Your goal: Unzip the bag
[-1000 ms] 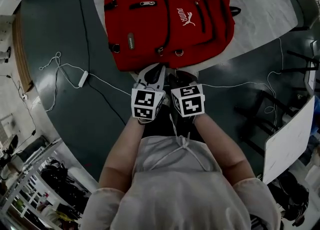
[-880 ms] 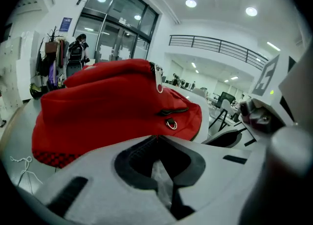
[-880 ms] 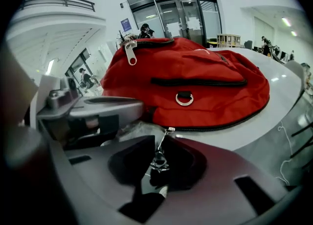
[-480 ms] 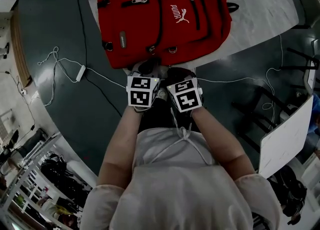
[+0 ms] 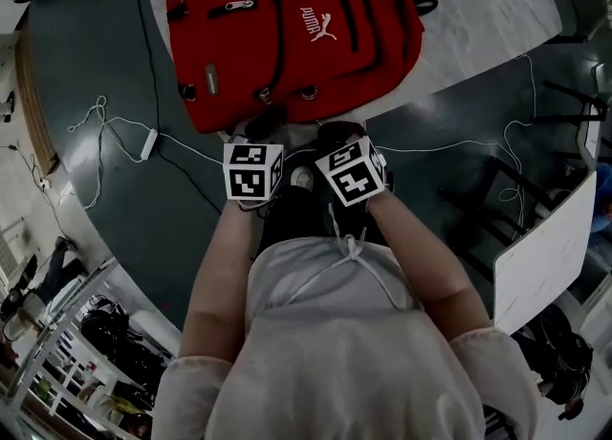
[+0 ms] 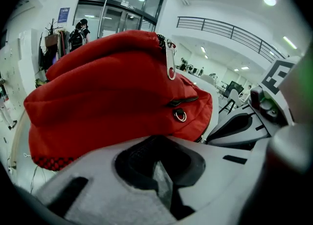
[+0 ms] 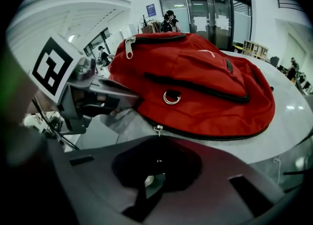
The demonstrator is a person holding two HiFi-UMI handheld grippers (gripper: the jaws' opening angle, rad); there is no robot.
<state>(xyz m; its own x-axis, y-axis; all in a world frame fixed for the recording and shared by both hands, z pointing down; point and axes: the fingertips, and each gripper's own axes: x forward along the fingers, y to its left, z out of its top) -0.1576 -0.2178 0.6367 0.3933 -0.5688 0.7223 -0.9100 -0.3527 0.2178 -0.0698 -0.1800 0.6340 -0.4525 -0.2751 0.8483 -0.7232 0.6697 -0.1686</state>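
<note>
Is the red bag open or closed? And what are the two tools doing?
Red backpack: lying on the table, front side up.
Main zip: closed.
Left tool: shut, holding nothing.
Right tool: shut, holding nothing, just short of a zip pull.

Red backpack (image 5: 287,36) lies flat (zippers closed) on the table.

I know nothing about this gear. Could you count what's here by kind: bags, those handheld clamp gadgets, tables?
Red backpack: 1
Grippers: 2 (left gripper, right gripper; both have their jaws together and hold nothing)
Table: 1
Total: 4
</note>
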